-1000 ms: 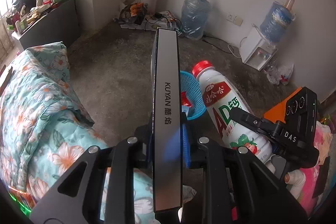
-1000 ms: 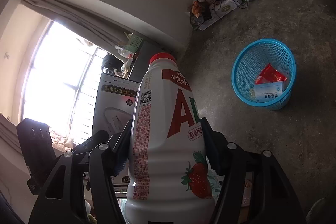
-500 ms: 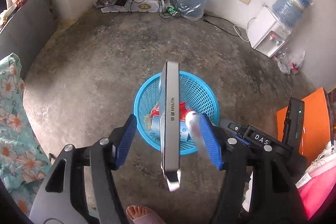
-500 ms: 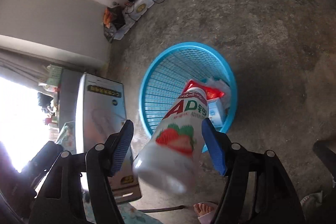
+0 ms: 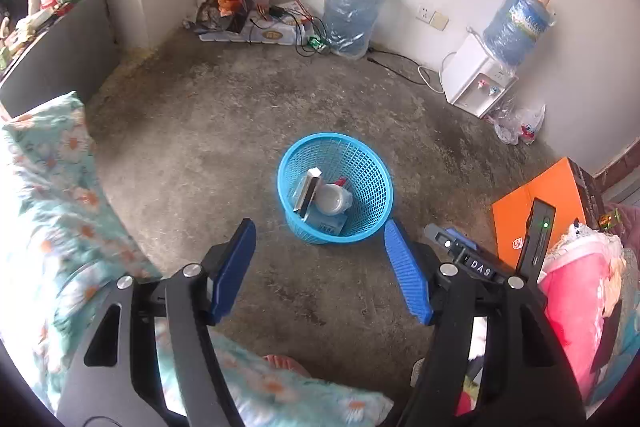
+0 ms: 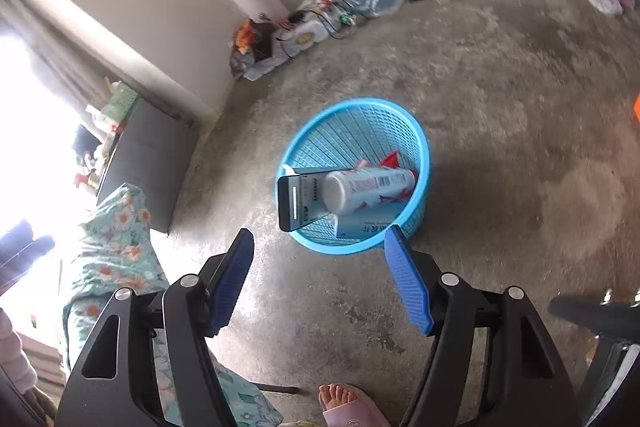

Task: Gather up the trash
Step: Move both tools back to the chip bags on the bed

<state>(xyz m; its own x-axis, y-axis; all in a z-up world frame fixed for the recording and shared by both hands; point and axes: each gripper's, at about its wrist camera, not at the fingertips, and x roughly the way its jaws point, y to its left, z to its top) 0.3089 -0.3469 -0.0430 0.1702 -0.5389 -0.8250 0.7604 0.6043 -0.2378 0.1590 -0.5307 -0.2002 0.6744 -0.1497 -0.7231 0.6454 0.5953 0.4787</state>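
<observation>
A blue mesh basket (image 5: 370, 163) (image 6: 336, 125) stands on the concrete floor. Inside it, a flat grey box (image 5: 307, 190) (image 6: 300, 201) leans against the near-left wall, and a white strawberry-drink bottle (image 5: 332, 198) (image 6: 370, 185) lies beside it, bottom toward me, over earlier wrappers. My left gripper (image 5: 318, 239) hangs above and in front of the basket, jaws still opening with nothing between them. My right gripper (image 6: 319, 247) hovers just short of the basket, jaws likewise widening and holding nothing. In the left wrist view, the right gripper body (image 5: 480, 267) is at the lower right.
A floral quilt (image 5: 48, 195) lies at the left. An orange box (image 5: 536, 203) and pink bedding (image 5: 576, 291) are at the right. A water jug (image 5: 352, 15), a dispenser (image 5: 480, 83), cables and clutter line the far wall. A sandalled foot (image 6: 348, 403) is near me.
Both grippers let go: the grey box dropped from the left and the bottle from the right, and both now rest in the basket. Both grippers have pulled back from it.
</observation>
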